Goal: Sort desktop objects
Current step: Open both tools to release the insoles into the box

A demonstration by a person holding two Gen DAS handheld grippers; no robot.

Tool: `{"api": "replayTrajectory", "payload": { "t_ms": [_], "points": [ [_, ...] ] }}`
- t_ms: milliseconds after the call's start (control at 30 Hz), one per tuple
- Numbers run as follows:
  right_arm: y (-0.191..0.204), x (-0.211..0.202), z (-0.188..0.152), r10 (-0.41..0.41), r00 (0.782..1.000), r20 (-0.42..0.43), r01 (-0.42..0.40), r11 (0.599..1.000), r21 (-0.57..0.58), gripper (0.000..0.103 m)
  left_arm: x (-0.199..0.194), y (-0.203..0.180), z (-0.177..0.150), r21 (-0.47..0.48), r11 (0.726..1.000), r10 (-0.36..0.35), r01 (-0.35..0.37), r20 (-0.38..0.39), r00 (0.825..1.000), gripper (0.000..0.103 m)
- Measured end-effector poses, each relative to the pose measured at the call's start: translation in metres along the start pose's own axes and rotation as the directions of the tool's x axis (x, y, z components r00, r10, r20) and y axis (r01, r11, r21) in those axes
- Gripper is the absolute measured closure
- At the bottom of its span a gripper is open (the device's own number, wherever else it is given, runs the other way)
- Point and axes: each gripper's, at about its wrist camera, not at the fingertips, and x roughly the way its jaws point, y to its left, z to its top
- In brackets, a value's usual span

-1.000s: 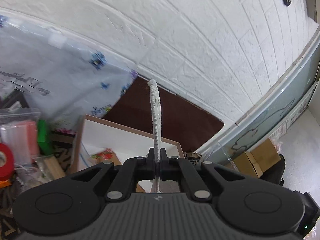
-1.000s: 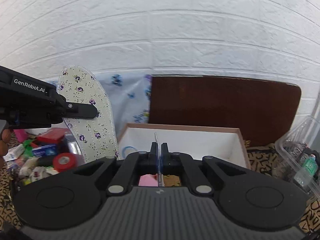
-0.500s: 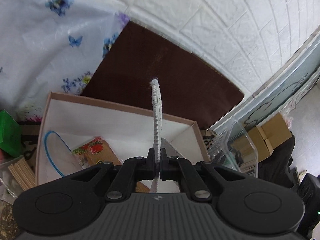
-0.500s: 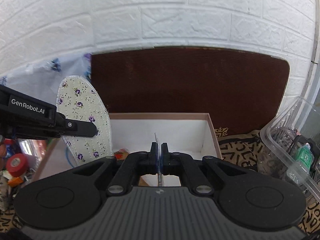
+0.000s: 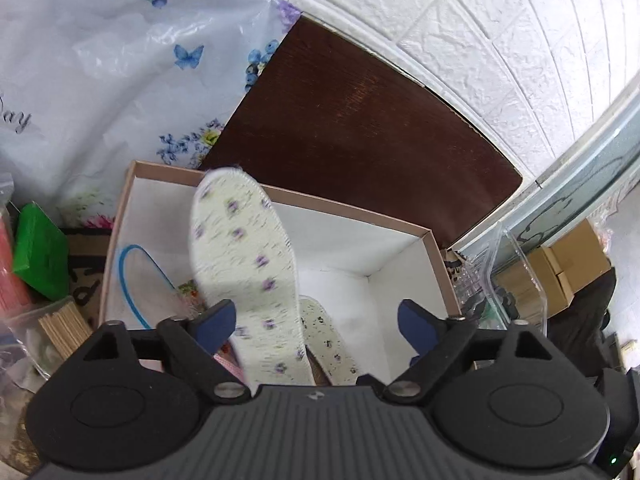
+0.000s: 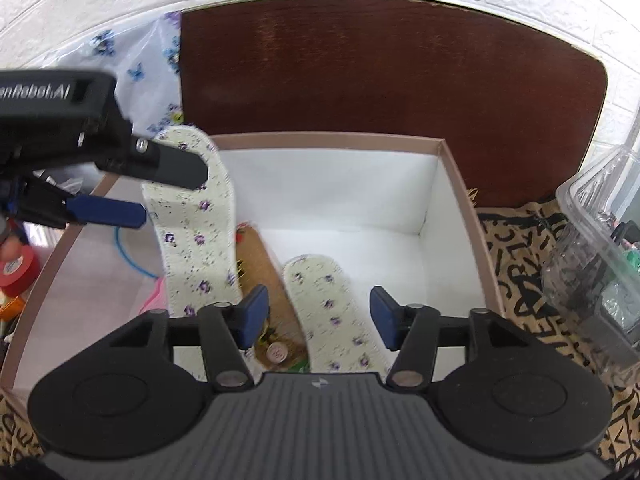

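While both grippers hang over it, the open shoebox (image 6: 456, 184) sits on the patterned counter cloth (image 6: 516, 256) against a dark brown board (image 6: 380, 76), white brick wall (image 5: 460, 12) behind. Box interior white, rim pinkish-brown.

Left of the box: floral plastic bag (image 5: 100, 80), green block (image 5: 38, 252), bundle of wooden sticks (image 5: 64, 328), red tape roll (image 6: 16, 272). Right of the box: clear plastic container (image 6: 596, 264).

Left gripper (image 5: 316, 324): jaws opening, blue pads far apart. First floral insole (image 5: 244, 264) is between them, motion-blurred, tilted, toe end up toward the box's far rim, heel end low by the left pad. From the left wrist view I cannot tell whether that pad touches it; the right pad stands clear of it. From the right wrist view the same insole (image 6: 196, 220) hangs inside the left half of the box, one black finger crossing in front of its toe.

Right gripper (image 6: 316, 316): jaws opening, pads at a middling spread. Second floral insole (image 6: 332, 312) lies flat on the box floor, below and between the pads, neither pad pressing it.

Smaller items on the box floor: blue-edged clear insole (image 5: 140, 284) at left, brown cork-like piece (image 6: 264, 276) with floral print between the two insoles, pink scrap (image 6: 154, 298) beside it.
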Motion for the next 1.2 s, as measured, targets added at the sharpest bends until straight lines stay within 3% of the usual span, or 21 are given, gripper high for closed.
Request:
{"api": "replayTrajectory", "payload": {
  "t_ms": [67, 100, 333, 533, 600, 667, 800, 933, 1000, 1067, 1133, 1200],
  "points": [
    [0.002, -0.002, -0.002, -0.002, 1.000, 0.000, 0.002, 1.000, 0.005, 0.026, -0.002, -0.003, -0.002, 0.026, 1.000, -0.008, 0.009, -0.020, 1.000, 0.007],
    [0.003, -0.003, -0.002, -0.002, 1.000, 0.002, 0.002, 1.000, 0.007, 0.025, -0.002, -0.005, -0.004, 0.036, 0.999, -0.016, 0.017, -0.033, 0.999, 0.007],
    [0.011, -0.006, -0.004, 0.012, 1.000, -0.004, -0.012, 1.000, 0.001, 0.023, -0.004, -0.010, -0.015, 0.038, 0.999, -0.032, 0.035, -0.067, 0.997, 0.007],
    [0.020, 0.000, -0.001, 0.048, 0.999, -0.004, -0.048, 0.999, -0.014, 0.023, -0.030, 0.002, -0.010, -0.011, 1.000, -0.015, 0.016, 0.017, 1.000, 0.007],
    [0.028, 0.006, 0.002, 0.072, 0.997, -0.004, -0.072, 0.997, -0.031, 0.026, -0.040, 0.010, -0.006, -0.030, 1.000, 0.011, -0.009, 0.051, 0.999, 0.007],
    [0.038, 0.012, 0.007, 0.109, 0.994, -0.009, -0.110, 0.993, -0.041, 0.045, -0.046, 0.018, -0.001, -0.058, 0.998, 0.038, -0.033, 0.082, 0.996, 0.007],
    [0.059, 0.022, 0.018, 0.182, 0.983, -0.012, -0.183, 0.980, -0.079, 0.062, -0.056, 0.033, 0.007, -0.122, 0.991, 0.064, -0.048, 0.129, 0.990, 0.007],
    [0.075, 0.042, 0.025, 0.188, 0.981, -0.057, -0.193, 0.974, -0.121, 0.064, -0.054, 0.041, 0.011, -0.139, 0.989, 0.073, -0.055, 0.130, 0.989, 0.007],
    [0.074, 0.067, 0.023, 0.122, 0.977, -0.174, -0.141, 0.985, -0.100, 0.064, -0.052, 0.045, 0.010, -0.145, 0.988, 0.075, -0.058, 0.118, 0.990, 0.007],
    [0.062, 0.086, 0.019, 0.101, 0.951, -0.291, -0.109, 0.994, -0.014, 0.064, -0.050, 0.049, 0.007, -0.151, 0.987, 0.076, -0.059, 0.107, 0.991, 0.007],
    [0.051, 0.086, 0.018, 0.120, 0.948, -0.296, -0.113, 0.993, 0.041, 0.064, -0.049, 0.051, 0.005, -0.154, 0.986, 0.074, -0.058, 0.101, 0.992, 0.007],
    [0.049, 0.082, 0.017, 0.091, 0.954, -0.287, -0.093, 0.996, 0.005, 0.063, -0.048, 0.052, 0.004, -0.163, 0.985, 0.073, -0.057, 0.095, 0.993, 0.007]
  ]
}}
